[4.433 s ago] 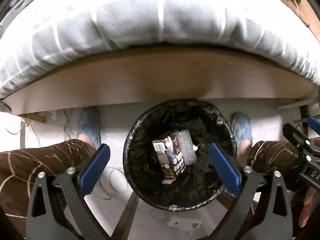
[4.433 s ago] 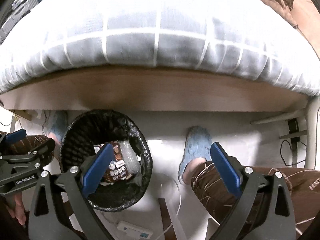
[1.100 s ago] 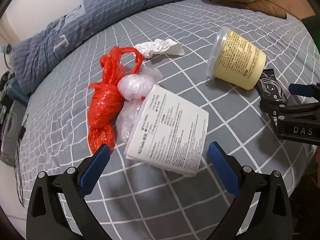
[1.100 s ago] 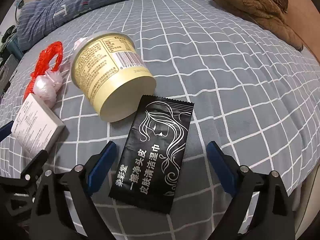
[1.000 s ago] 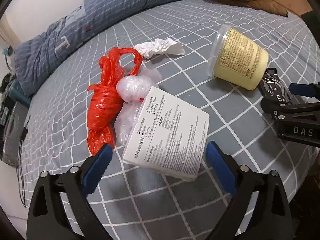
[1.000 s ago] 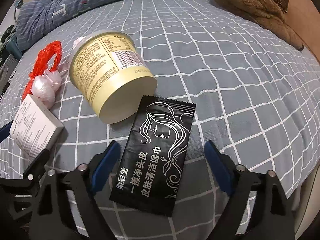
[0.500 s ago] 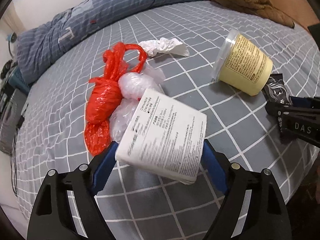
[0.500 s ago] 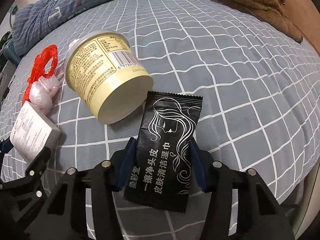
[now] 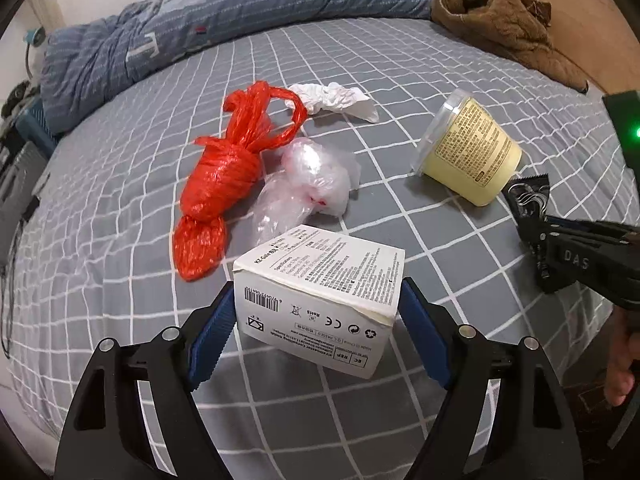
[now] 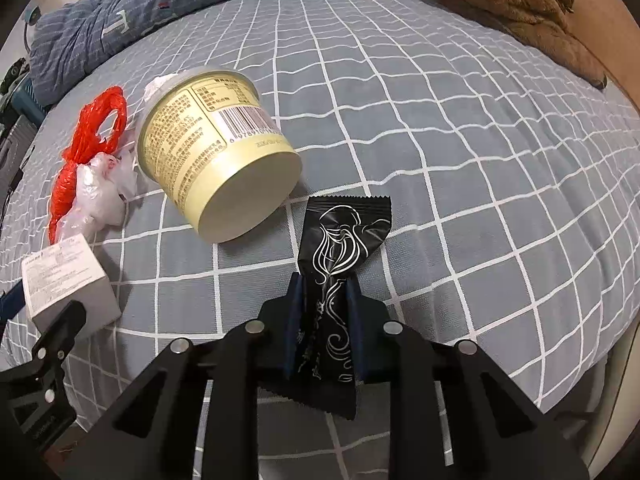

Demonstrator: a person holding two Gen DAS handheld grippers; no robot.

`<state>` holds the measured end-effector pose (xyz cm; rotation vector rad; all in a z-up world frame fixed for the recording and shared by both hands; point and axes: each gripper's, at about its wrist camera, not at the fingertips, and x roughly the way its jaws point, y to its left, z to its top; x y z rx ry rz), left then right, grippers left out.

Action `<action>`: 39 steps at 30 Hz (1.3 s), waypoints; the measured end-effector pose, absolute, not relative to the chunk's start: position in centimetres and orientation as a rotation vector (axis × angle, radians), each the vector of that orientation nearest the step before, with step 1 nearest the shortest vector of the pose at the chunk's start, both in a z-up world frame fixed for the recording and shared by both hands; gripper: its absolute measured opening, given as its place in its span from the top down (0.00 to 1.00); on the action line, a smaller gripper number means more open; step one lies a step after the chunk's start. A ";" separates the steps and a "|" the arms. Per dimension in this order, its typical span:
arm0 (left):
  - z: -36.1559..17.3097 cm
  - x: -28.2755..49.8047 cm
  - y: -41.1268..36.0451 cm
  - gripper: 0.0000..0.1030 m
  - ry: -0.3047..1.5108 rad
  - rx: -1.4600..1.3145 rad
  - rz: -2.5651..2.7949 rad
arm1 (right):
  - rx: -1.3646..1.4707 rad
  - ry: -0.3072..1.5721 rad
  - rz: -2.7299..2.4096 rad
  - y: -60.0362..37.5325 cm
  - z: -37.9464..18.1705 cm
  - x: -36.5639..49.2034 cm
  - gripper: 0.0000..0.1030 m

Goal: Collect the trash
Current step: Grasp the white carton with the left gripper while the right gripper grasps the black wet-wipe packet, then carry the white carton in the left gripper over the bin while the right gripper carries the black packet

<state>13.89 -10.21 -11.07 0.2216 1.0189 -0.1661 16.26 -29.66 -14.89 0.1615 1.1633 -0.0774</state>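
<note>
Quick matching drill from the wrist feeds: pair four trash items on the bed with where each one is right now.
Items:
1. white box
2. black sachet
3. yellow tub
4. white tissue

Places:
A. on its side on the bedspread
B. in the right gripper
C. just beyond the red bag
D. in the left gripper

Pairs: 1-D, 2-B, 3-A, 4-C

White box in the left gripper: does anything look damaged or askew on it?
Yes. The white box sits tilted between the left gripper's closing jaws, and its near top edge is dented and peeling at the right corner.
</note>
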 end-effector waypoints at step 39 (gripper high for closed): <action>-7.3 7.6 -7.1 0.25 0.988 0.076 -0.153 | 0.107 1.062 0.029 -26.3 -9.1 9.7 0.90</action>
